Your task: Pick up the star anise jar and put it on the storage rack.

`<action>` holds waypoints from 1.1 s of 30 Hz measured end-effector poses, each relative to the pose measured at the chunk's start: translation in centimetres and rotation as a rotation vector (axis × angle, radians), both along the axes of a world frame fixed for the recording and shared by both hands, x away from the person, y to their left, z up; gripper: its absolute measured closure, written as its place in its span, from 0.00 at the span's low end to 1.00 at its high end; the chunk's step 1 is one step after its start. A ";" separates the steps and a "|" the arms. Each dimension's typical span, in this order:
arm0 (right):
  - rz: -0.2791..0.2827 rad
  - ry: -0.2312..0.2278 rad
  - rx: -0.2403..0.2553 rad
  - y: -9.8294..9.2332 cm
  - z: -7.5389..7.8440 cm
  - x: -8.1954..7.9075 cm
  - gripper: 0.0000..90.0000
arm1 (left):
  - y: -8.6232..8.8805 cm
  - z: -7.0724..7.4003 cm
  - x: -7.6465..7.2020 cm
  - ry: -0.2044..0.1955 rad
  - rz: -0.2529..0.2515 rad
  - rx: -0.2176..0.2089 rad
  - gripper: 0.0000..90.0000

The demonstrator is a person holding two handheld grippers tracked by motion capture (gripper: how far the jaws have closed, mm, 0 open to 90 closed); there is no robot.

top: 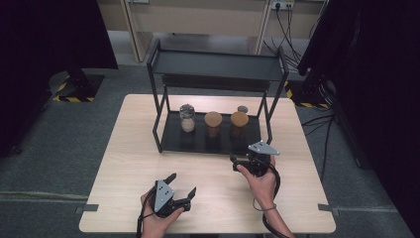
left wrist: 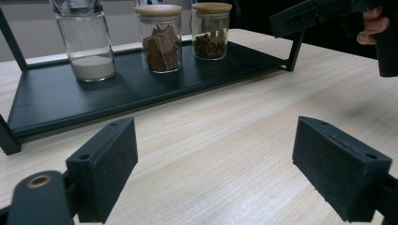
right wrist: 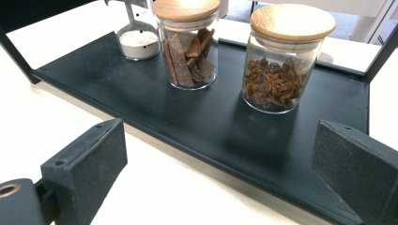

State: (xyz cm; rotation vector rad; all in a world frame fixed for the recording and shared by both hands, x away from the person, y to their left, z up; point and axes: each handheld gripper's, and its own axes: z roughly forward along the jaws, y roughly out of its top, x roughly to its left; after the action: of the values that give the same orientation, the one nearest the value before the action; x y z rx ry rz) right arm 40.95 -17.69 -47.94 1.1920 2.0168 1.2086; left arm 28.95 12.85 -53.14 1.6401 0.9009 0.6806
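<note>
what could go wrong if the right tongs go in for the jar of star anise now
The star anise jar stands close to the cinnamon jar, so the wide-open right tongs might bump it. The wooden lid may lift off if gripped there. The rack's upper shelf hangs overhead, so lifting straight up could hit it.

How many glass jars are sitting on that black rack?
3, all in a row on the lower shelf: the white-powder jar at the left, the cinnamon jar in the middle, the star anise jar at the right. Something small behind may be hidden.
</note>
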 end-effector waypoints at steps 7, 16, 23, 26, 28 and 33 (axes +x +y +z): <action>0.005 0.000 0.002 -0.5 -0.1 -0.7 0.05 | 0.0 0.0 0.0 0.000 0.001 -0.001 0.15; 0.004 0.000 0.007 -1.6 -0.3 -1.7 0.05 | 0.0 0.0 0.0 -0.001 0.001 0.000 0.15; 0.008 -0.004 0.013 -2.2 -0.5 -2.4 0.05 | 0.0 0.0 0.0 -0.002 0.003 -0.002 0.15; 0.013 -0.009 0.018 -2.5 -0.5 -2.6 0.05 | 0.0 0.0 0.0 -0.002 0.003 -0.002 0.15; 0.018 -0.010 0.020 -2.7 -0.6 -2.8 0.05 | 0.0 0.0 0.0 -0.002 0.003 -0.001 0.15; 0.017 -0.005 0.032 -3.2 -0.8 -3.2 0.05 | 0.0 0.0 0.0 -0.001 0.004 -0.003 0.15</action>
State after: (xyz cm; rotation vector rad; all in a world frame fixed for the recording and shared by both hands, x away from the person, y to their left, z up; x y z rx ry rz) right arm 37.75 -20.86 -48.70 1.1876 2.0146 1.2549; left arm 28.93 12.89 -53.14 1.6355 0.9039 0.6823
